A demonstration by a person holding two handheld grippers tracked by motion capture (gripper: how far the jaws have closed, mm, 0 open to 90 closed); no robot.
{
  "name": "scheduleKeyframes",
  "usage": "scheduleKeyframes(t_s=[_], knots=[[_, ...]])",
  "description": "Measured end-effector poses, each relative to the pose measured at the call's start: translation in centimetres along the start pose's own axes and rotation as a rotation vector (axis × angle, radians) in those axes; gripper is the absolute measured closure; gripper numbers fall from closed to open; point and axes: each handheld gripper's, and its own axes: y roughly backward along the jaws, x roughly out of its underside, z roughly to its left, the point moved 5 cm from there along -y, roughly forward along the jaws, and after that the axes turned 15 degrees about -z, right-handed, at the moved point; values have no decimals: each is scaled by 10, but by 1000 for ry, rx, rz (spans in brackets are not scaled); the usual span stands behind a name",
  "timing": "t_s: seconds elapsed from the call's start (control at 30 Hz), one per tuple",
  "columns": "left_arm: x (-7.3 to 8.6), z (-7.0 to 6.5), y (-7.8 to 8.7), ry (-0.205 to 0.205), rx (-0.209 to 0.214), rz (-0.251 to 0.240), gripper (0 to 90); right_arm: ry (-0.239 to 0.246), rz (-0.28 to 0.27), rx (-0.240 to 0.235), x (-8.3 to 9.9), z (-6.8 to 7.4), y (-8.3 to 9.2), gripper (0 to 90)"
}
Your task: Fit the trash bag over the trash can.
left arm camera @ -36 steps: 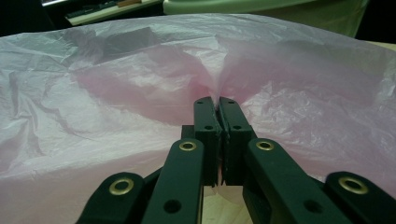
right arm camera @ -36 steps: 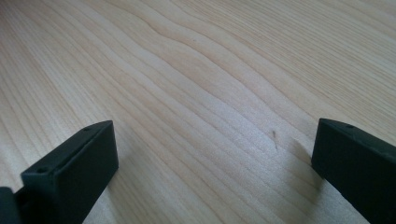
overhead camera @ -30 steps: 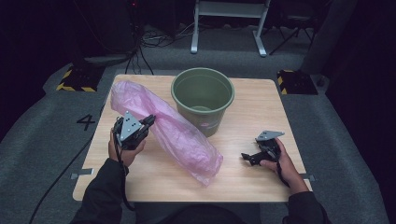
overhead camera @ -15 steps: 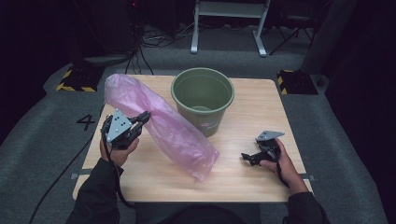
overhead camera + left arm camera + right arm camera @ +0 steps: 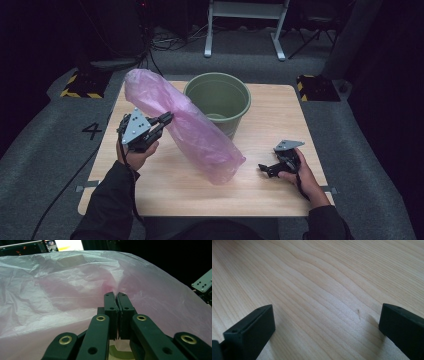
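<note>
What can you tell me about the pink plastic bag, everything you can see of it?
The pink plastic bag is thin, see-through, crinkled film, puffed into a long tube. It slants across the wooden table: its far end is raised at the table's back left, its near end rests on the wood near the middle. The left tool is shut on a pinch of film at its side, puckering the plastic there. Its middle passes in front of the green bucket; whether they touch I cannot tell.

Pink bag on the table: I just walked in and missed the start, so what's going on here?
A person is working a pink plastic bag with two handheld grippers. The left gripper is pinched shut on the bag's film, holding it up at a slant beside a green bucket. The right gripper rests open on the wooden table, holding nothing.
</note>
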Motion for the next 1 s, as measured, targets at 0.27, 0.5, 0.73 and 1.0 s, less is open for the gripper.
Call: scheduleKeyframes(t_s=[0.27,0.5,0.73,1.0], knots=[[-12,7,-26,1,45,13,877,-9,-3,12,0,1,1,19],[-14,7,-52,17,89,24,877,-6,-1,12,0,0,0,11],[-20,2,-71,17,126,34,877,-6,-1,11,0,0,1,10],[-20,-2,-90,18,154,67,877,2,0,1,-1,-1,0,24]])
